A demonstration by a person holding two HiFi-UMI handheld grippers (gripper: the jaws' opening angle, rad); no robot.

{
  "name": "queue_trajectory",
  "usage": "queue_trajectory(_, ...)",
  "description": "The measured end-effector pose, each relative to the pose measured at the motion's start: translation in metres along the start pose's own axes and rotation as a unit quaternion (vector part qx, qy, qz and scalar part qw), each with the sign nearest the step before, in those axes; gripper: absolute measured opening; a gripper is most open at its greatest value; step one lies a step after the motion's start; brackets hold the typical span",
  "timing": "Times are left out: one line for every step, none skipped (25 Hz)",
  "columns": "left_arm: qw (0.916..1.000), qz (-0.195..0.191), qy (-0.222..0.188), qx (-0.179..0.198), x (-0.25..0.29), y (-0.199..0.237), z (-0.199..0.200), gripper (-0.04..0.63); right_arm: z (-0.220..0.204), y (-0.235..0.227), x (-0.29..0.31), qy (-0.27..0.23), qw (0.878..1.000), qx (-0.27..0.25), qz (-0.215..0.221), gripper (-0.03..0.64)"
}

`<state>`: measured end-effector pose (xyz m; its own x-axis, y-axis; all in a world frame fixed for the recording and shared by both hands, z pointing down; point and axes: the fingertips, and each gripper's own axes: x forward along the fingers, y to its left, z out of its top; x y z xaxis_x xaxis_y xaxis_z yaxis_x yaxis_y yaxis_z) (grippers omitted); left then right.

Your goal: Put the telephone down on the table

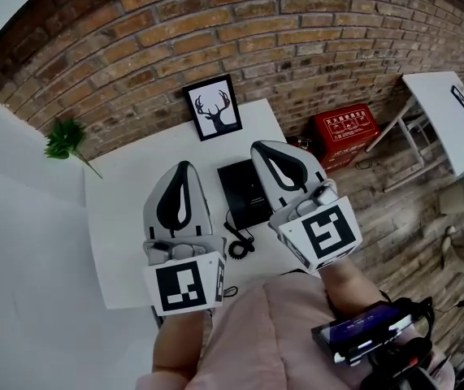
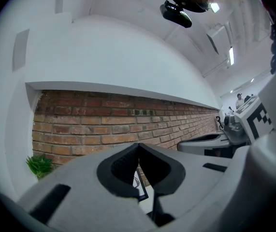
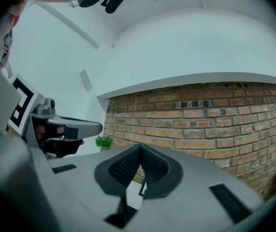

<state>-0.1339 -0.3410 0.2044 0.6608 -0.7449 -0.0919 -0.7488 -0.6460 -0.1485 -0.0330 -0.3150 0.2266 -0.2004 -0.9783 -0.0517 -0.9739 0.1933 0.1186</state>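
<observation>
The black telephone (image 1: 242, 190) lies flat on the white table (image 1: 118, 218), its coiled cord (image 1: 239, 246) trailing toward the near edge. Its right side is hidden behind my right gripper (image 1: 258, 146), which hovers above it, shut and empty. My left gripper (image 1: 183, 166) is held beside it to the left of the phone, also shut with nothing in it. In the left gripper view the jaws (image 2: 138, 145) meet at the tips and face the brick wall. The right gripper view shows its jaws (image 3: 140, 147) closed the same way.
A framed deer picture (image 1: 214, 108) leans on the brick wall (image 1: 240, 31) at the table's back edge. A green plant (image 1: 67, 140) sits at the back left corner. On the floor to the right are a red box (image 1: 344, 133) and a second white table (image 1: 447, 116).
</observation>
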Motion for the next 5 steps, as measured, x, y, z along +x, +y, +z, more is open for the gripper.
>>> queue_trajectory(1.0000,-0.001,0.000,0.000,0.0001,0.0005,-0.0006,0.006,-0.0001,0.0004,0.0006,0.000,1.000,0.000,0.000,0.005)
queue_trajectory(1.0000,-0.001,0.001,0.001,0.0001,0.0008,-0.0012,0.006,-0.0002,0.0007,0.0011,0.000,1.000,0.001,-0.001,0.005)
queue_trajectory(1.0000,-0.002,0.001,0.001,0.0001,0.0010,-0.0017,0.007,-0.0004,0.0009,0.0014,0.000,1.000,0.001,-0.002,0.005)
queue_trajectory(1.0000,-0.002,0.002,0.001,0.0001,0.0012,-0.0023,0.007,-0.0007,0.0010,0.0017,0.001,1.000,0.001,-0.002,0.005)
queue_trajectory(1.0000,-0.002,0.002,0.002,0.0001,0.0014,-0.0028,0.006,-0.0011,0.0012,0.0020,0.001,1.000,0.001,-0.003,0.005)
